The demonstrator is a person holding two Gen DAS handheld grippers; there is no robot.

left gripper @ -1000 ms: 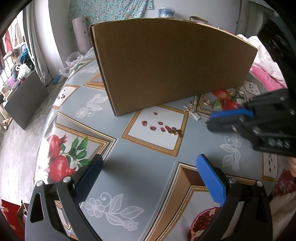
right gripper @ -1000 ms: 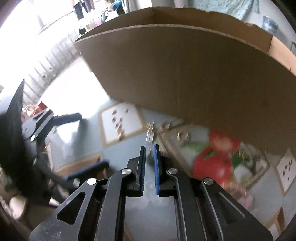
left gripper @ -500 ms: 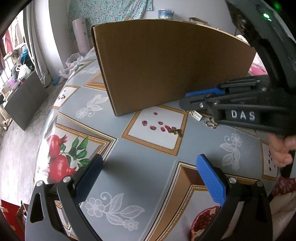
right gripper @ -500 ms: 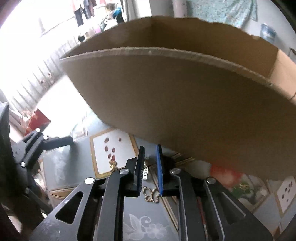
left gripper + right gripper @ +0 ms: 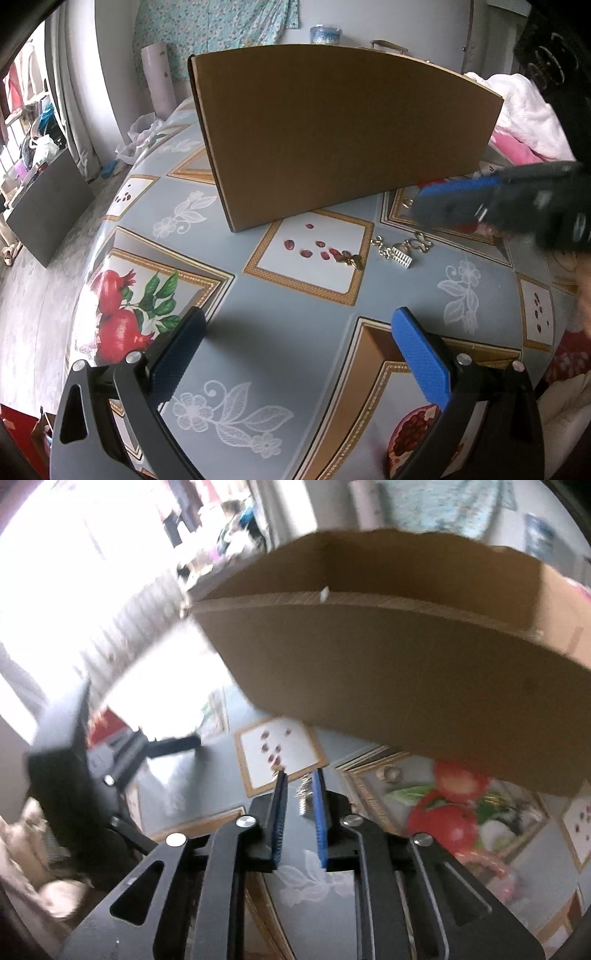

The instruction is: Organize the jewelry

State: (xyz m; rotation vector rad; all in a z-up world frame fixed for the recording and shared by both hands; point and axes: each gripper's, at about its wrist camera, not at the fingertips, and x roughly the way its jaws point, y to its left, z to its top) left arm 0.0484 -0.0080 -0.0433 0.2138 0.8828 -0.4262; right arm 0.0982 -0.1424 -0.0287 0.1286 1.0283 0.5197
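Small jewelry lies on the patterned tablecloth in front of a tall cardboard box point(image 5: 343, 133): a gold piece point(image 5: 351, 260), a silver rectangular piece point(image 5: 402, 257), a gold butterfly point(image 5: 421, 243) and a ring point(image 5: 408, 202). My right gripper point(image 5: 424, 208) hovers blurred above them at the right. In the right wrist view the right gripper point(image 5: 300, 805) has a narrow gap and its jaws are opening. The pads press on nothing, and the silver piece point(image 5: 303, 797) shows on the table beyond the gap. My left gripper point(image 5: 299, 354) stands wide open over bare cloth, holding nothing.
The box point(image 5: 406, 657) is open at the top and hides the table behind it. Pink and white cloth point(image 5: 524, 118) is heaped at the far right. A dark board point(image 5: 48, 210) stands on the floor past the table's left edge.
The right gripper reached left in front of the box, then drew back to the right. Its jaws have parted a little. The left gripper has not moved.
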